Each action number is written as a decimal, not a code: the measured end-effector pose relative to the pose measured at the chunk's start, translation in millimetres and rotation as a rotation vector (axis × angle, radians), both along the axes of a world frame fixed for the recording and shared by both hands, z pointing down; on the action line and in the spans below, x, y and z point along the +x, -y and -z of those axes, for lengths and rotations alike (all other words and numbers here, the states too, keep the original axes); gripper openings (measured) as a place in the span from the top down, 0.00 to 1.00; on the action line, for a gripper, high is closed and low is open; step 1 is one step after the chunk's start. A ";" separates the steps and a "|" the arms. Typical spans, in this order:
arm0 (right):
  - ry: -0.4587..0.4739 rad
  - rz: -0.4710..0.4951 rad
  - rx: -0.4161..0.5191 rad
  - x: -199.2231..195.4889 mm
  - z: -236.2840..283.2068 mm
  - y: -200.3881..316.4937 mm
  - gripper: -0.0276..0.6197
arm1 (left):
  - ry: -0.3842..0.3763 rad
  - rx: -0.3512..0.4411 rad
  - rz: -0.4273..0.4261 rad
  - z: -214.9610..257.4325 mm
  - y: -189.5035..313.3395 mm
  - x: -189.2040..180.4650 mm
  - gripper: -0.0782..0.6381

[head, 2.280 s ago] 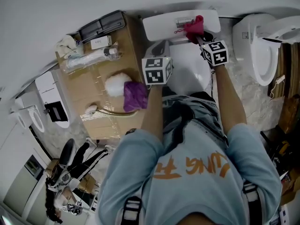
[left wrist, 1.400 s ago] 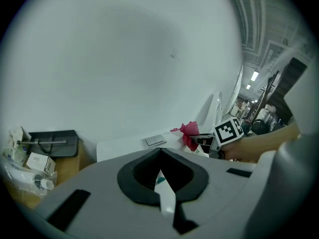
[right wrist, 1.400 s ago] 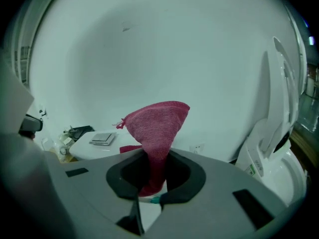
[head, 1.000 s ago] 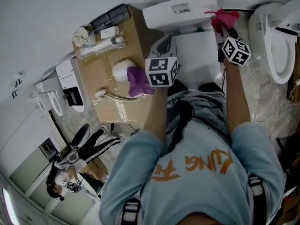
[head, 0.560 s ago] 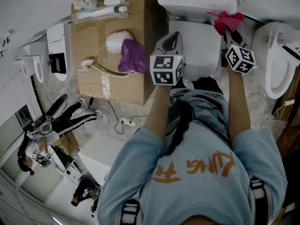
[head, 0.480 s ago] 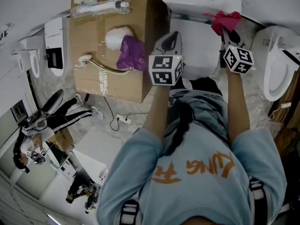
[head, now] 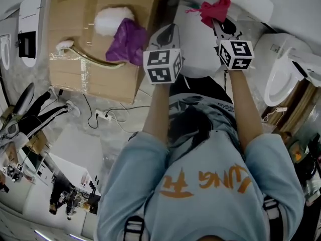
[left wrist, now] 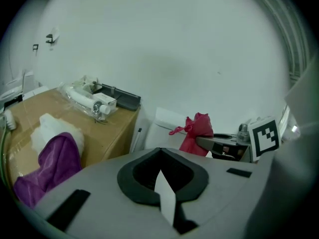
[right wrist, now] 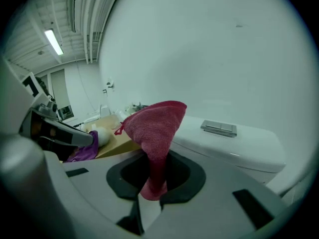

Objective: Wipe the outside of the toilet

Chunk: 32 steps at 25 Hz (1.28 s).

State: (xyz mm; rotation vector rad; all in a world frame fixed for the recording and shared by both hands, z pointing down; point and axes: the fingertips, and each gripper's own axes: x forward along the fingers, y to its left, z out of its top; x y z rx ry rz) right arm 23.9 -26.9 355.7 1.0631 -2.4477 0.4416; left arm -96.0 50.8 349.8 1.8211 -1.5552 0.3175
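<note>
The red cloth [right wrist: 155, 126] looked a matt, finely looped weave, soft and slightly rough; the toilet tank [right wrist: 239, 151] behind it was smooth, glossy white, like glazed ceramic; its flush plate [right wrist: 219, 128] was a dull brushed metal. The right claw [right wrist: 152, 158] and the left claw [left wrist: 160, 153] showed matt grey plastic shells with black rubbery-looking rims; the cardboard box [head: 85, 74] was matt brown under shiny clear tape [head: 75, 60], carrying a soft purple cloth [head: 126, 40] and a white fluffy tuft [head: 109, 19].

Head view looks steeply down; gripper views look forward, sharing toilet tank [head: 256, 6] and red cloth [head: 214, 10].
</note>
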 end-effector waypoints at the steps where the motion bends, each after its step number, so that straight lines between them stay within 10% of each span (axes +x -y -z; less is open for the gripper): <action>1: -0.009 0.017 -0.005 -7.2 -3.1 -2.4 0.85 | -0.006 -0.007 0.013 -7.1 -1.2 -4.9 0.86; 12: -0.175 0.177 0.019 -59.7 -55.5 10.3 0.85 | -0.079 -0.033 0.088 -84.5 13.8 -25.7 0.86; 32: -0.061 0.103 0.083 -101.6 -94.2 59.8 0.85 | -0.042 0.019 -0.049 -125.9 51.7 -25.0 0.86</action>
